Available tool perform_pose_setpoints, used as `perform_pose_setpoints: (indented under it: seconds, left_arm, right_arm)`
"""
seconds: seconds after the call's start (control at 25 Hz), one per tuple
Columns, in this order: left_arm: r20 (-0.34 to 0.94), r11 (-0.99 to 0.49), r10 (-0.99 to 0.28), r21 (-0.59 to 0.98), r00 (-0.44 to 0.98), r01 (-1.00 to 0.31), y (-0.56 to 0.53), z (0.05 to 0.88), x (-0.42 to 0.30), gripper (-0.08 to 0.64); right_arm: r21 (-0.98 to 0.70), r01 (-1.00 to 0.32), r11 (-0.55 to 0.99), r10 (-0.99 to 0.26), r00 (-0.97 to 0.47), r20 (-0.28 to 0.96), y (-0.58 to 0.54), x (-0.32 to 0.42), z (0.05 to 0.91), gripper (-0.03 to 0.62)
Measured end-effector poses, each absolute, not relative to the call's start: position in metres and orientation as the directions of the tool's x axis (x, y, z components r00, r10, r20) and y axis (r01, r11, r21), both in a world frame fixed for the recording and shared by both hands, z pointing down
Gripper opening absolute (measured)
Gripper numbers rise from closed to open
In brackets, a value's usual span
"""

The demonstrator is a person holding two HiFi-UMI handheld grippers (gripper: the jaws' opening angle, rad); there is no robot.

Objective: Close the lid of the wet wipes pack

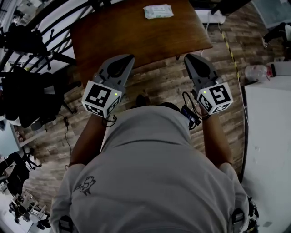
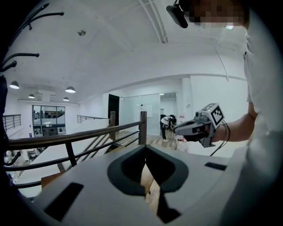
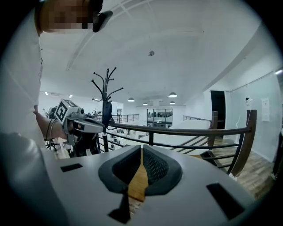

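Note:
The wet wipes pack point(image 1: 158, 11), white with pale green print, lies flat at the far side of the brown wooden table point(image 1: 136, 34); its lid is too small to read. My left gripper point(image 1: 129, 57) and right gripper point(image 1: 188, 57) hover side by side over the floor at the table's near edge, well short of the pack. Both point forward with jaws together and nothing between them. In the left gripper view the left gripper point(image 2: 145, 149) has its tips meeting, and the right gripper point(image 2: 177, 129) shows beyond. In the right gripper view the right gripper point(image 3: 142, 148) is shut too.
A black railing point(image 1: 50, 57) and dark chairs point(image 1: 27, 98) stand to the left. A white table point(image 1: 268, 136) fills the right side, with a clear plastic item point(image 1: 257, 72) beside it. A white power strip point(image 1: 210, 16) lies right of the brown table. A coat rack point(image 3: 105, 95) stands by the railing.

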State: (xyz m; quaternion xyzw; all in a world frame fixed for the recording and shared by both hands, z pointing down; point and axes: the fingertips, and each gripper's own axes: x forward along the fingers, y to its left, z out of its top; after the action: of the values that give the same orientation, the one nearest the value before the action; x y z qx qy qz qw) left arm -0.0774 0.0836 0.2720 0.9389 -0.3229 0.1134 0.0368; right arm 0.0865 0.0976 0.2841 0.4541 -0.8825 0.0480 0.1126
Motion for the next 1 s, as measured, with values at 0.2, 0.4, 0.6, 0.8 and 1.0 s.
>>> perform_pose_setpoints:
  seconds: [0.2, 0.4, 0.6, 0.8, 1.0]
  left_arm:
    - [0.248, -0.781, -0.609, -0.023, 0.753, -0.624, 0.103, 0.271, -0.060, 0.014]
    - [0.261, -0.782, -0.603, -0.005, 0.754, -0.623, 0.129, 0.276, -0.031, 0.014]
    - [0.274, -0.774, -0.612, -0.016, 0.742, -0.633, 0.170, 0.285, 0.008, 0.014]
    - [0.276, -0.755, -0.634, -0.021, 0.722, -0.655, 0.215, 0.290, 0.036, 0.014]
    - [0.268, -0.728, -0.664, -0.018, 0.698, -0.686, 0.254, 0.292, 0.046, 0.014]
  right_arm:
    - [0.012, -0.799, 0.602, -0.775, -0.580, 0.251, 0.120, 0.109, 0.286, 0.040]
    - [-0.009, -0.794, 0.608, -0.768, -0.591, 0.248, 0.147, 0.141, 0.289, 0.040]
    - [-0.037, -0.779, 0.626, -0.749, -0.614, 0.248, 0.193, 0.185, 0.304, 0.040]
    - [-0.076, -0.755, 0.651, -0.720, -0.646, 0.254, 0.244, 0.208, 0.319, 0.040]
    - [-0.098, -0.728, 0.679, -0.689, -0.678, 0.255, 0.280, 0.215, 0.323, 0.040]
